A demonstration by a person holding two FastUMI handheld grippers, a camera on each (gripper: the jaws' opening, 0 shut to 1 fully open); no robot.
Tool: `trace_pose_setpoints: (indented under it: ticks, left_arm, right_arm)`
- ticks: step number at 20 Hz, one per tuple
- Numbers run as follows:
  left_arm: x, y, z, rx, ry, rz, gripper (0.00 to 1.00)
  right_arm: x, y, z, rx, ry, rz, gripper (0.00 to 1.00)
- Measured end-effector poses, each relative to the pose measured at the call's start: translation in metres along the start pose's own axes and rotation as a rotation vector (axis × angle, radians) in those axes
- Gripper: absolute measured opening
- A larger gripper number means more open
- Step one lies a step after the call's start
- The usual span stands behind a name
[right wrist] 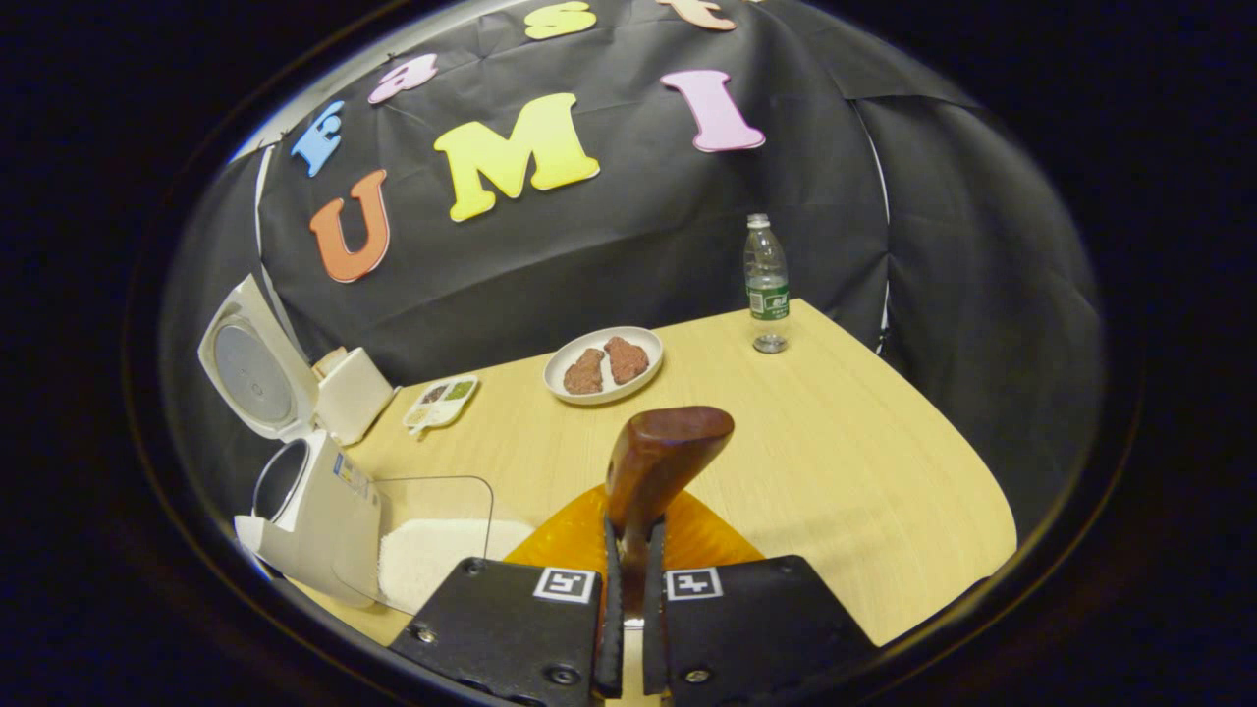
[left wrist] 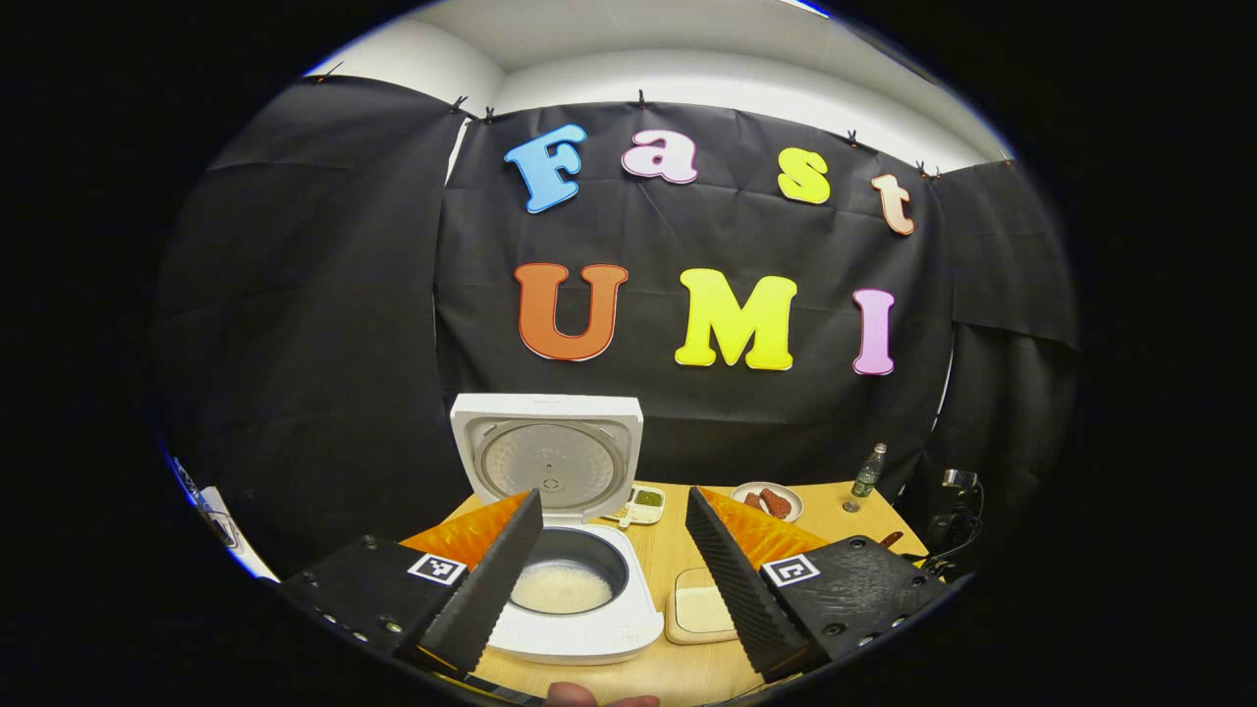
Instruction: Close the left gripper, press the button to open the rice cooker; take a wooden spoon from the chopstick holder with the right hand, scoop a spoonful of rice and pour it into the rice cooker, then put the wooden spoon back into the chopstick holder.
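Right gripper view: right gripper [right wrist: 628, 579] clamps the wooden spoon [right wrist: 660, 454] — handle hidden between fingers. Left gripper [left wrist: 614, 565] spread wide above the rice cooker [left wrist: 565, 550].

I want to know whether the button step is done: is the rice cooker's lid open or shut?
Open. The lid stands upright behind the rice cooker, showing its round inner plate, and white rice lies in the pot.
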State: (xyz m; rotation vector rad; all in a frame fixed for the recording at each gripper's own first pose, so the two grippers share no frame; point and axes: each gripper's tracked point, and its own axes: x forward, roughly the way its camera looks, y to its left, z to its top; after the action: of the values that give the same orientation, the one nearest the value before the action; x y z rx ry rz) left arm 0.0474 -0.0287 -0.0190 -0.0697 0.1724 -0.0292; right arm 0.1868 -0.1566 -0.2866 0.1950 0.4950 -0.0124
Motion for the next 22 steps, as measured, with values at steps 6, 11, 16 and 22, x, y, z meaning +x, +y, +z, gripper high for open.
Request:
trace_pose_setpoints:
  ticks: [6,11,16,22]
  left_arm:
    - [0.008,0.000,0.003,0.016,-0.001,-0.015,0.94]
    - [0.025,0.013,0.018,0.043,-0.035,-0.007,0.94]
    - [0.057,0.034,0.045,0.062,-0.068,0.042,0.94]
    - [0.114,0.059,0.090,0.037,-0.118,0.076,0.94]
  right_arm:
    - [-0.003,0.002,0.006,-0.014,-0.015,0.001,0.38]
    - [-0.026,-0.009,0.039,-0.006,-0.077,-0.057,0.84]
    - [-0.065,-0.017,0.101,-0.016,-0.208,-0.090,0.91]
    - [-0.122,-0.012,0.140,-0.020,-0.282,-0.100,0.99]
